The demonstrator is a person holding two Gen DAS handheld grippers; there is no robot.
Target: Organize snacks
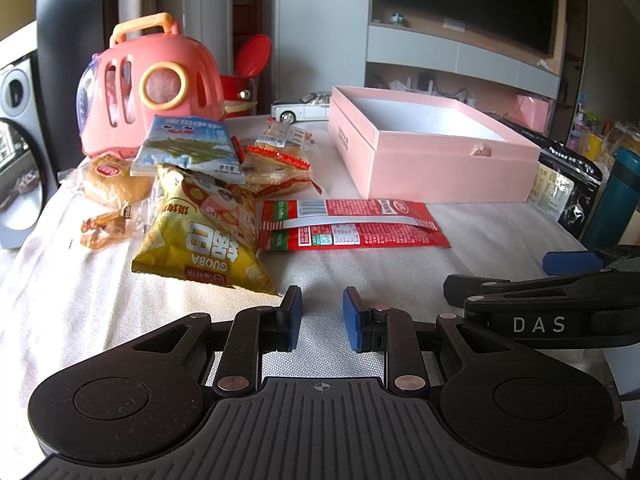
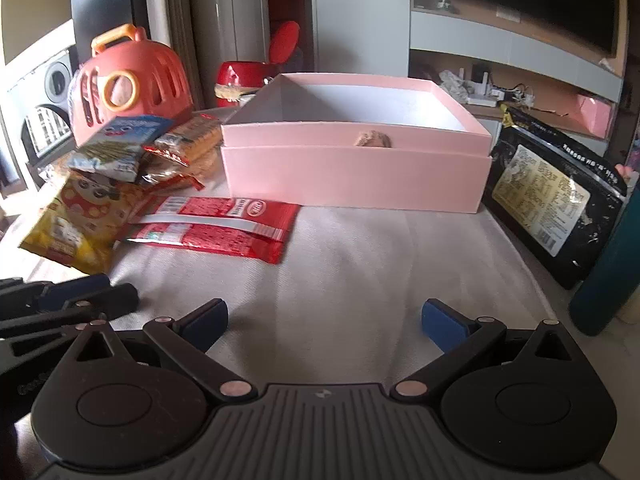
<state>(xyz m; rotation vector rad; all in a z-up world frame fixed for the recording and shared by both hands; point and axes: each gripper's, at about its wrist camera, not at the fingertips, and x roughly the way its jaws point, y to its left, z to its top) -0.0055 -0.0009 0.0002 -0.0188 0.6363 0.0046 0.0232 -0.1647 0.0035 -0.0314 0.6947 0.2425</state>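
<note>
Left wrist view: crinkly foil snack packets point(image 1: 352, 224) beside a rigid pink box point(image 1: 432, 152); both hand-held grippers spread, empty.

Pink toy carrier point(image 1: 150, 88), model car point(image 1: 302, 107)

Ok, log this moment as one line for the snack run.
stage: not started | left claw: open, empty | right claw: open, empty | snacks: piled on cloth | pink box: open

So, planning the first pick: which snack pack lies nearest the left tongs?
The yellow bag: its corner nearly reaches the left tongs, while the red pack lies farther back.
</note>
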